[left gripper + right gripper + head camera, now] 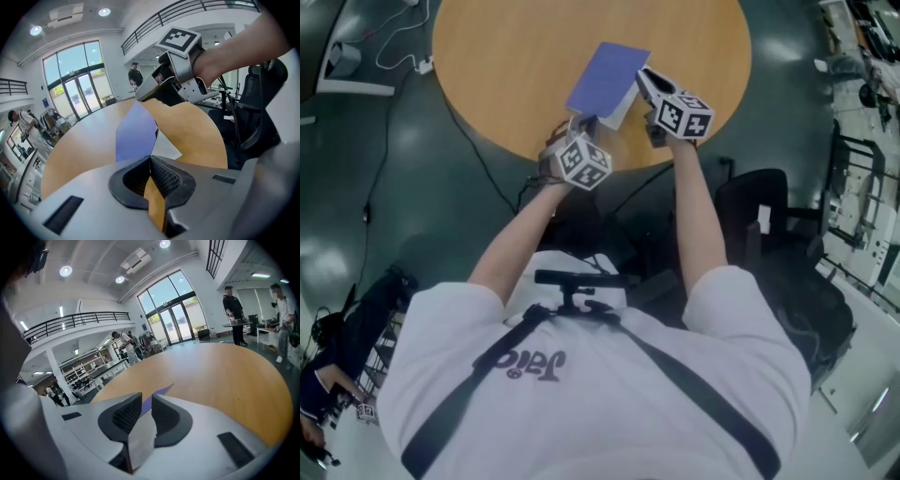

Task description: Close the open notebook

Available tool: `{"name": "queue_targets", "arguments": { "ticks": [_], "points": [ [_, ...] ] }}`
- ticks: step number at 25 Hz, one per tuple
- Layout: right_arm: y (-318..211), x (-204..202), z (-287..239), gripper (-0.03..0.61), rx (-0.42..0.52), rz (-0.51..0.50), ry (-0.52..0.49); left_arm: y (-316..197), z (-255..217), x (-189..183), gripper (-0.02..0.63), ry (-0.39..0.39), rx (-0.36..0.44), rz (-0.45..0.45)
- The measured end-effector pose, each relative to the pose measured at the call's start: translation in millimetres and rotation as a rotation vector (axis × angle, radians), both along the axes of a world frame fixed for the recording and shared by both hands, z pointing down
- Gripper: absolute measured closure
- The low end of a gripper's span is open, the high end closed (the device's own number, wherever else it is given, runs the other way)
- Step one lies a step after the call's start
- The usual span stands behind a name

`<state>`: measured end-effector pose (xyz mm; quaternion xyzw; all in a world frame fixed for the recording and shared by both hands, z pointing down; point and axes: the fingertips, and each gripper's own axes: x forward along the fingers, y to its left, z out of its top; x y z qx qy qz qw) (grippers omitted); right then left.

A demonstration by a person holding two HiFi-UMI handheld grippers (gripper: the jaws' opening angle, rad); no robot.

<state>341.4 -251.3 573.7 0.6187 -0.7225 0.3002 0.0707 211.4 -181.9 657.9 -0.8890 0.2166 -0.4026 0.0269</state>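
A blue-covered notebook (605, 75) lies near the front edge of the round wooden table (506, 56). In the left gripper view its blue cover (136, 133) stands raised at a slant over a white page (166, 150). My right gripper (645, 80) is at the cover's right edge and shut on it. In the right gripper view a pale sheet runs between the jaws (146, 401), with a sliver of blue cover (161, 391) beyond. My left gripper (581, 122) hangs just short of the notebook's near corner, shut with nothing in it (151, 161). The right gripper (143, 96) shows above the cover there.
The table's front edge runs just under both grippers. A black office chair (759, 216) stands to my right. Cables (394, 47) lie on the dark floor at the left. People stand beyond the table's far side (233, 310).
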Motion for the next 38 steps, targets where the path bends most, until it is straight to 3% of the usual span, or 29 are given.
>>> {"name": "queue_targets", "arguments": {
  "ticks": [7, 10, 19, 27, 32, 38],
  "points": [
    [10, 5, 8, 0.488, -0.024, 0.038, -0.003, 9, 16, 7, 0.597, -0.068, -0.069, 0.007],
    [14, 4, 10, 0.488, -0.031, 0.047, -0.001, 11, 11, 10, 0.595, -0.092, -0.107, 0.034],
    [27, 1, 11, 0.488, -0.04, 0.072, 0.019, 22, 28, 16, 0.595, -0.259, -0.22, 0.146],
    [44, 13, 11, 0.488, -0.029, 0.143, -0.02, 32, 40, 18, 0.59, -0.317, -0.302, 0.212],
    [55, 11, 19, 0.488, -0.042, 0.155, -0.017, 39, 40, 16, 0.586, -0.281, -0.364, 0.236],
    [58, 12, 17, 0.488, -0.016, 0.24, -0.077, 27, 3, 17, 0.586, -0.154, -0.377, 0.164]
  ]
}}
